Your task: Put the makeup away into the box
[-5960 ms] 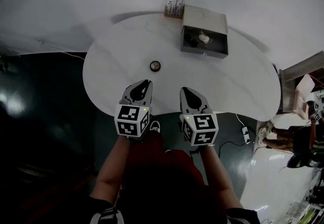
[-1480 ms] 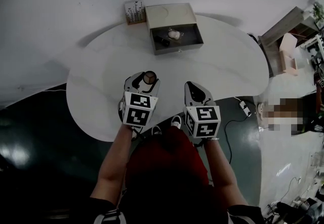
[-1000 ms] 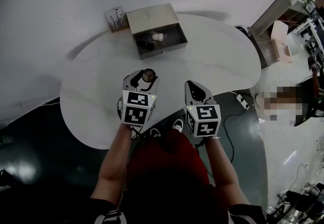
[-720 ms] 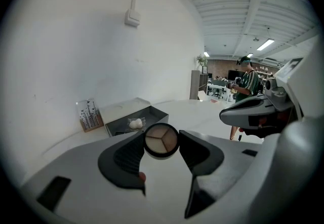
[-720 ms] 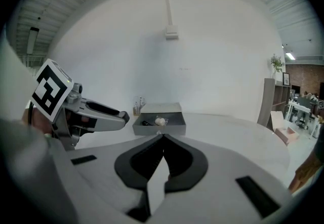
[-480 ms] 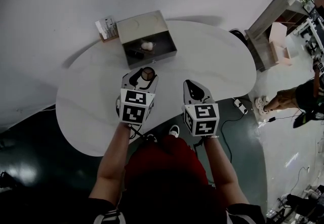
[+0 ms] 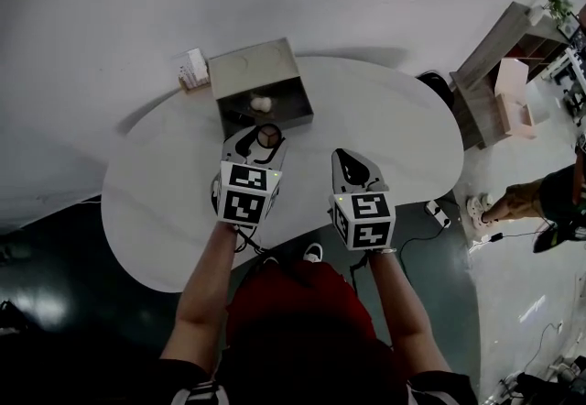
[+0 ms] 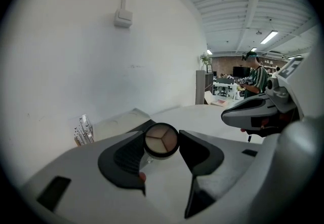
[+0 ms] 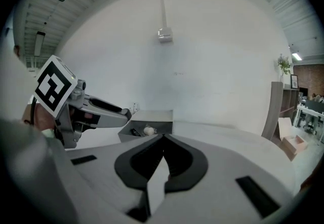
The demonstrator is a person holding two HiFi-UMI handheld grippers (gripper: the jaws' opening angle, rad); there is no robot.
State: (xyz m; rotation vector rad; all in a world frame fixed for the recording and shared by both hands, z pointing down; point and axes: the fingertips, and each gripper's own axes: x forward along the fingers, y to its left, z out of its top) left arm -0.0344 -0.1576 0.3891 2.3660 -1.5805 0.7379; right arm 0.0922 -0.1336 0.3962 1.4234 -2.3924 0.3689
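Observation:
A round makeup compact with a dark rim and three beige pans sits clamped between the jaws of my left gripper, held above the white table. Just beyond it stands the grey box, its drawer pulled open, a pale round item inside. From the right gripper view the box shows with that item and a small dark one in it. My right gripper hovers over the table's front part, jaws shut, nothing between them.
A small white printed carton stands left of the box by the wall. A wooden shelf unit stands on the floor to the right. A person is at the far right edge. A cable and plug lie on the dark floor.
Over six seconds my left gripper took the compact off the table. In the last second the box has come closer to that gripper; the right gripper keeps its place.

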